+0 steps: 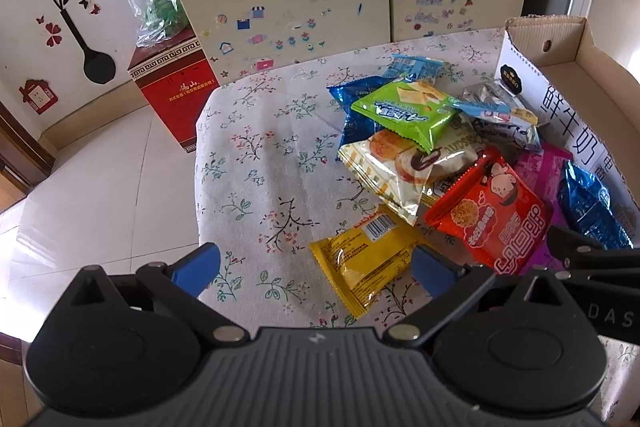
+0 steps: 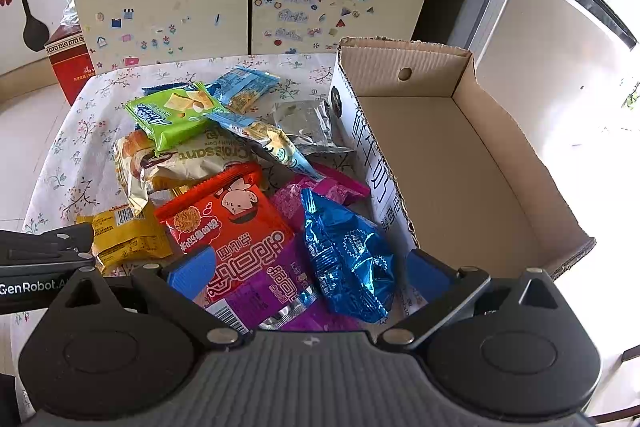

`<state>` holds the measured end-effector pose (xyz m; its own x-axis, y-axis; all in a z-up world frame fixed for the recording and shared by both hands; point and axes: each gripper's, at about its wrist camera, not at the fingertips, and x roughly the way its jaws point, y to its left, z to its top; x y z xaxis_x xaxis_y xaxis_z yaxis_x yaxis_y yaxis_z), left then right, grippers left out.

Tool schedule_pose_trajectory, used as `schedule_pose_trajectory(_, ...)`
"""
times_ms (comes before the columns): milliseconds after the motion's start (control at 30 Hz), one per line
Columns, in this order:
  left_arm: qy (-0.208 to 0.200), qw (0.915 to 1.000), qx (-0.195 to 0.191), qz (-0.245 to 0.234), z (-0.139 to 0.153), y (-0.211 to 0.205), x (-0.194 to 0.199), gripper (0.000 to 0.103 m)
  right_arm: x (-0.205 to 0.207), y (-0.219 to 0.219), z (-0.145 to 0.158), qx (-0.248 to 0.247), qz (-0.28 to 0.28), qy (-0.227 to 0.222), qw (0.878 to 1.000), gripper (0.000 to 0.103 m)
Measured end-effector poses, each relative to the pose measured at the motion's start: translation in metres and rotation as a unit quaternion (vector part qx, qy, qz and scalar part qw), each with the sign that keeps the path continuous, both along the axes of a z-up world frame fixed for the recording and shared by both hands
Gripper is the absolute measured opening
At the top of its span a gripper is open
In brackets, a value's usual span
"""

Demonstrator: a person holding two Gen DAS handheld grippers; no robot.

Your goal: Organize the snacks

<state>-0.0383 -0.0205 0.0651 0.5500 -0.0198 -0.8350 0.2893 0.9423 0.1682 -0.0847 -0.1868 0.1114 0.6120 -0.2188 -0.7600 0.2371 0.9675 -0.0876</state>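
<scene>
1. The snacks are lying in a loose heap on the floral tablecloth, just beside the long printed wall of the cardboard box, whose inside is showing bare; judging by that, nothing has been sorted into it yet.
2. The right gripper is hovering over the near end of the heap with its fingers spread wide and holding nothing; the blue foil packet and the purple packet are lying between its blue pads.
3. The blue foil packet looks like the sensible first pick: it is sitting on top and is nearest the box. Closing on its puffed middle rather than a crimped edge should be keeping the slick foil from sliding out.
4. The red noodle packet is overlapping the purple one, so a deep bite is risking dragging both along.
5. The left gripper is also hanging released and empty, with the yellow packet between its pads at the heap's near edge.
6. The green packet and the croissant packet are resting further back in the heap, best left until the front is cleared.
</scene>
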Motion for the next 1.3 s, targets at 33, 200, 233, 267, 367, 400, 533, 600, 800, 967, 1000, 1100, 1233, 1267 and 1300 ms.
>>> schedule_pose_trajectory(33, 0.0, 1.0, 0.0, 0.0, 0.0, 0.0, 0.0, 0.101, -0.0004, -0.0004, -0.0004, 0.001, 0.0, 0.0, 1.0, 0.103)
schedule_pose_trajectory(200, 0.0, 1.0, 0.003, 0.0, -0.0011, 0.0003, -0.0002, 0.101, -0.0011, -0.0005, -0.0018, 0.002, 0.001, 0.0, 1.0, 0.103)
schedule_pose_trajectory(233, 0.0, 1.0, 0.004, 0.001, -0.0011, 0.0003, -0.0002, 0.1, -0.0011, -0.0004, -0.0017, 0.002, 0.0, 0.0, 1.0, 0.103)
schedule_pose_trajectory(267, -0.001, 1.0, 0.005, 0.001, -0.0009, -0.0008, -0.001, 0.1, -0.0012, -0.0004, -0.0017, 0.002, 0.0, 0.0, 1.0, 0.103)
schedule_pose_trajectory(367, -0.002, 1.0, 0.006, 0.001, -0.0008, -0.0015, -0.0013, 0.1, -0.0011, -0.0001, -0.0016, 0.002, 0.0, 0.0, 1.0, 0.103)
schedule_pose_trajectory(400, -0.002, 1.0, 0.006, 0.001, -0.0008, -0.0015, -0.0013, 0.1, -0.0013, 0.0001, -0.0019, 0.002, 0.0, 0.0, 1.0, 0.103)
schedule_pose_trajectory(533, -0.003, 1.0, 0.008, 0.001, -0.0005, -0.0013, -0.0015, 0.1, -0.001, 0.0001, -0.0017, 0.002, 0.0, 0.0, 1.0, 0.103)
schedule_pose_trajectory(600, -0.003, 1.0, 0.008, 0.002, -0.0005, -0.0023, -0.0022, 0.1, -0.001, 0.0003, -0.0021, 0.003, 0.001, -0.001, 1.0, 0.103)
schedule_pose_trajectory(800, -0.004, 1.0, 0.008, 0.001, -0.0003, -0.0023, -0.0027, 0.1, -0.0011, -0.0002, -0.0024, 0.003, 0.004, -0.002, 1.0, 0.103)
schedule_pose_trajectory(967, -0.004, 1.0, 0.008, 0.0, -0.0001, -0.0024, -0.0029, 0.1, -0.0026, -0.0015, -0.0026, 0.006, 0.006, -0.002, 1.0, 0.103)
schedule_pose_trajectory(1000, -0.005, 1.0, 0.008, 0.0, 0.0002, -0.0026, -0.0034, 0.1, -0.0031, -0.0021, -0.0026, 0.006, 0.006, -0.004, 1.0, 0.103)
schedule_pose_trajectory(1100, -0.008, 0.9999, 0.007, -0.003, 0.0011, -0.0041, -0.0055, 0.1, -0.0046, -0.0033, -0.0022, 0.009, 0.008, -0.008, 1.0, 0.103)
schedule_pose_trajectory(1233, -0.011, 0.9999, 0.002, -0.008, 0.0021, -0.0046, -0.0079, 0.1, -0.0077, -0.0055, -0.0019, 0.017, 0.013, -0.013, 1.0, 0.103)
schedule_pose_trajectory(1267, -0.011, 0.9999, -0.001, -0.009, 0.0025, -0.0045, -0.0082, 0.1, -0.0085, -0.006, -0.002, 0.02, 0.016, -0.014, 1.0, 0.103)
schedule_pose_trajectory(1300, -0.008, 0.9999, -0.007, -0.012, 0.003, -0.0044, -0.0082, 0.1, -0.0096, -0.0068, -0.0016, 0.025, 0.023, -0.014, 0.999, 0.103)
